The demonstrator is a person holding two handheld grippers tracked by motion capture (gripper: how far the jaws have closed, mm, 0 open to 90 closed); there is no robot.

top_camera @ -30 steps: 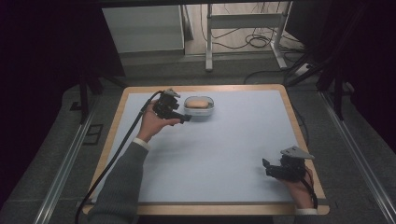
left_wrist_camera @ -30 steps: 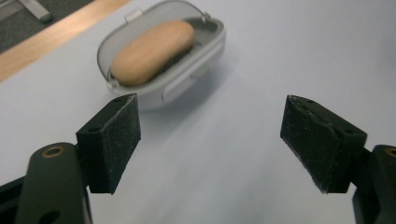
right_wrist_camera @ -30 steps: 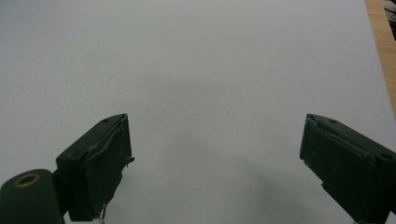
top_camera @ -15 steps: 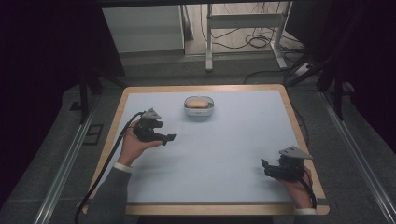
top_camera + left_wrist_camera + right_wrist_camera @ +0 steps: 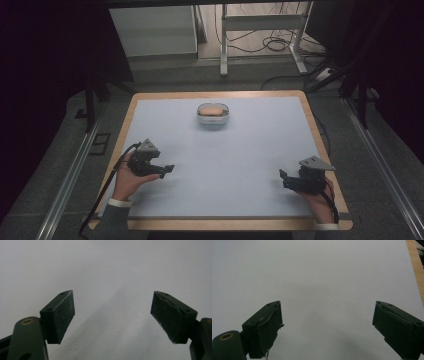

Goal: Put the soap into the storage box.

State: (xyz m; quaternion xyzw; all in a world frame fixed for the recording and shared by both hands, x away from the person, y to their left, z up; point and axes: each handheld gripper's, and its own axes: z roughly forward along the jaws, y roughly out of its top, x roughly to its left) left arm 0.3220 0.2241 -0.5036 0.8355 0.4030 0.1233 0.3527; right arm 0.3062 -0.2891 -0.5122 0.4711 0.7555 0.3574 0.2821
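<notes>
Bench has a wooden rim and a pale blue-grey top, mostly bare. Beyond its far edge: floor with a tangle of cables, a white metal frame's legs, a light grey panel. Dark surroundings left and right; metal rails run along both bench sides.

One object on the bench: a small clear lidded container, rounded corners, something tan-orange inside, contents too small to identify. It sits near the far edge, about centred, well apart from both grippers. Nothing stands between it and either gripper.

Left gripper is held in the person's left hand at the near left of the bench, jaws pointing right toward the bench middle, grey three-cornered plate on top, black cable trailing off the near left edge. In the left gripper view its gripper has jaws spread wide with bare bench surface between the black pads.

Right gripper is held in the right hand at the near right corner, jaws pointing left, grey plate on top. In the right gripper view its gripper is spread wide too, holding nothing; plain bench surface ahead, a strip of wooden rim at the upper right.
</notes>
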